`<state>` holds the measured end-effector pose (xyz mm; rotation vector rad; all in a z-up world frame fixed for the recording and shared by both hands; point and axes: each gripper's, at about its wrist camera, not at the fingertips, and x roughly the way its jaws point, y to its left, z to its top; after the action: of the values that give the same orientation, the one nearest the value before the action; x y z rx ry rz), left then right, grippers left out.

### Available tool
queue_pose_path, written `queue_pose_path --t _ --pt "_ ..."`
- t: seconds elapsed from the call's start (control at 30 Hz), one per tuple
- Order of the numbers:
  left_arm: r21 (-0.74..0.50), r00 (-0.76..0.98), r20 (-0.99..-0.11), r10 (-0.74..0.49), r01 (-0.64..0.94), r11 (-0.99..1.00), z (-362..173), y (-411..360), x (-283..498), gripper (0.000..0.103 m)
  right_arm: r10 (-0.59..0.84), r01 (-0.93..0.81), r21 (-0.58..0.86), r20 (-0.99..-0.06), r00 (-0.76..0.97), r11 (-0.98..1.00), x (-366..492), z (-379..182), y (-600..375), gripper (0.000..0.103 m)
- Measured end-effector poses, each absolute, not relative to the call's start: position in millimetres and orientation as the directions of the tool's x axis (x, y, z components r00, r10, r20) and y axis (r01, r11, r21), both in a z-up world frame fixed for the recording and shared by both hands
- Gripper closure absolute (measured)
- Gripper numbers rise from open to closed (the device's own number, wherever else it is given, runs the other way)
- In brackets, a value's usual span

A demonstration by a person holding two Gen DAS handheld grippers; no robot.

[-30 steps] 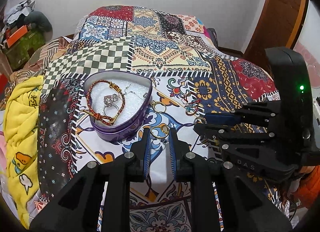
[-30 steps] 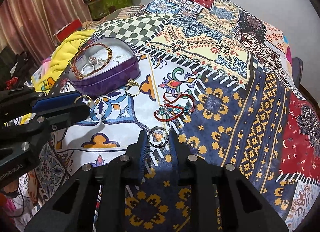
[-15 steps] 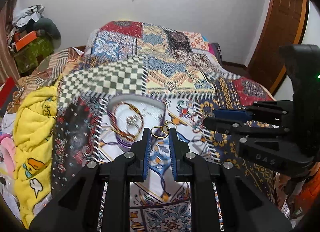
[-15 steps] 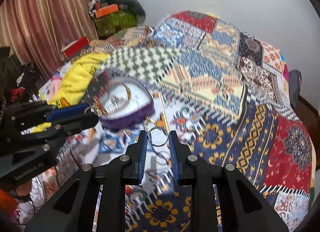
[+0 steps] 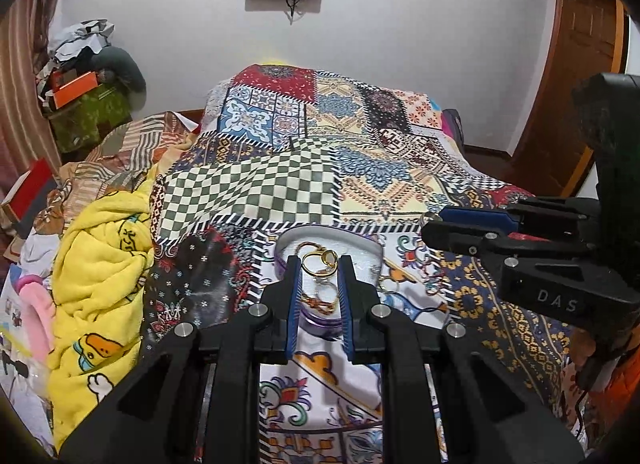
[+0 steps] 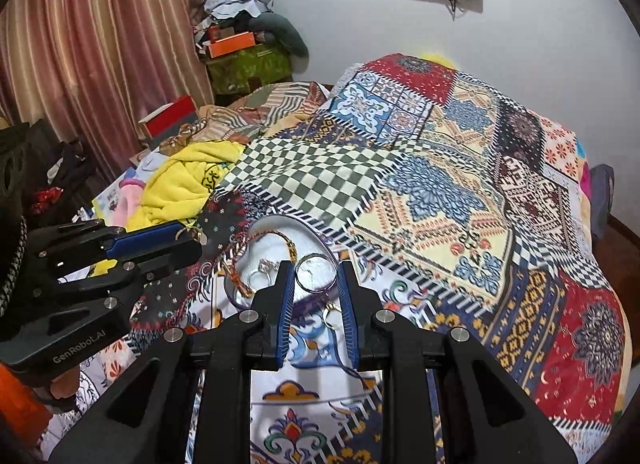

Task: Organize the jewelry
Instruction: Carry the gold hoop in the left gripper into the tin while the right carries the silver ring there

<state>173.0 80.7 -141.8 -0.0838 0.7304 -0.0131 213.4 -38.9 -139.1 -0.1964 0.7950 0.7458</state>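
On a patchwork-covered bed (image 5: 248, 184), a purple heart-shaped tin (image 5: 372, 250) already holds a bracelet and rings. The left gripper (image 5: 319, 270) pinches a gold ring (image 5: 320, 261) above it; the right gripper (image 6: 316, 276) holds a silver ring (image 6: 316, 273). One gold ring (image 5: 387, 285) lies outside, beside the tin.
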Motion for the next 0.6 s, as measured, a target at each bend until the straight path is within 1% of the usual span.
queue_pose_path --t 0.3,0.6 --pt "-0.103 0.715 -0.697 -0.060 -0.017 0.995 -166 93 192 0.086 0.542 -0.691 0.126 -0.725 0.426 0.712 227 -155 -20 0.083" --pt "-0.123 0.701 -0.709 -0.080 -0.011 0.992 -185 93 210 0.086 0.551 -0.695 0.160 -0.741 0.385 0.701 243 -166 -9 0.083"
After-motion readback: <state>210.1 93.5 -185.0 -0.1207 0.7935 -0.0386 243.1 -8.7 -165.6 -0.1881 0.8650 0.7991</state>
